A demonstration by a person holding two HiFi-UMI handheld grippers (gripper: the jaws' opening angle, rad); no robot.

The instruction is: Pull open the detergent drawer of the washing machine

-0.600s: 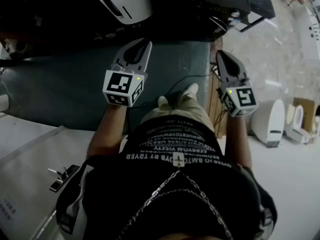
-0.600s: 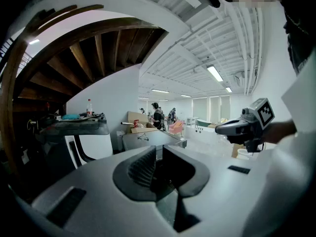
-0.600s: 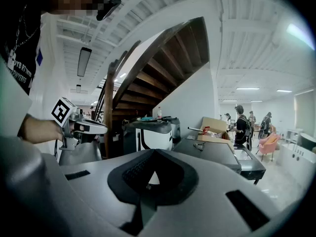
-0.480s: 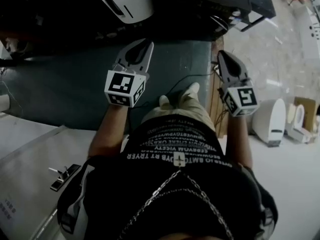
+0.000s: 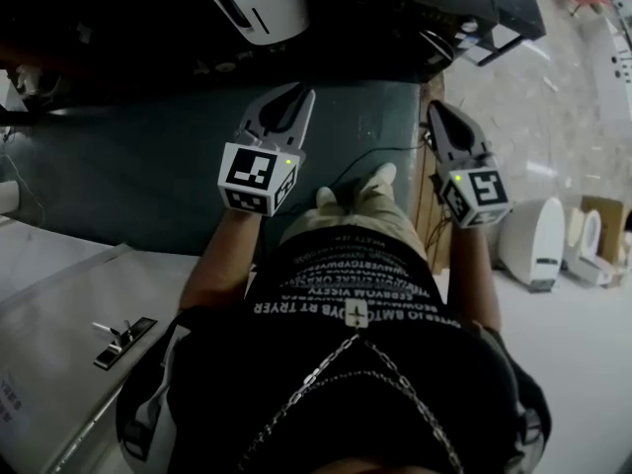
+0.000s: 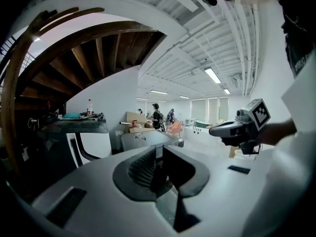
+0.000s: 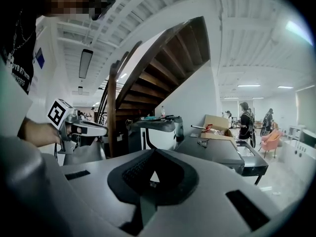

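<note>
My left gripper (image 5: 301, 95) (image 6: 159, 149) is held out level over a dark floor mat (image 5: 128, 176). Its jaws stand a narrow slit apart with nothing between them. My right gripper (image 5: 437, 109) (image 7: 154, 152) is held beside it at the mat's right edge, jaws together and empty. Each gripper shows in the other's view: the right gripper (image 6: 213, 131) and the left gripper (image 7: 102, 130). Ahead stands a white appliance with dark trim (image 5: 259, 3) (image 6: 91, 142) (image 7: 158, 130), well beyond both grippers. I cannot make out a detergent drawer on it.
A grey table (image 6: 148, 138) (image 7: 217, 152) stands right of the appliance, beside a wooden staircase (image 7: 163, 73). A cable (image 5: 367, 156) crosses the mat by my shoes (image 5: 357, 191). White bins (image 5: 533, 240) stand at the right, and a small tool (image 5: 118, 334) lies on the pale floor at the left.
My left gripper has drifted slightly to the right in the head view. The right gripper has kept its place. Neither jaw gap has visibly changed.
</note>
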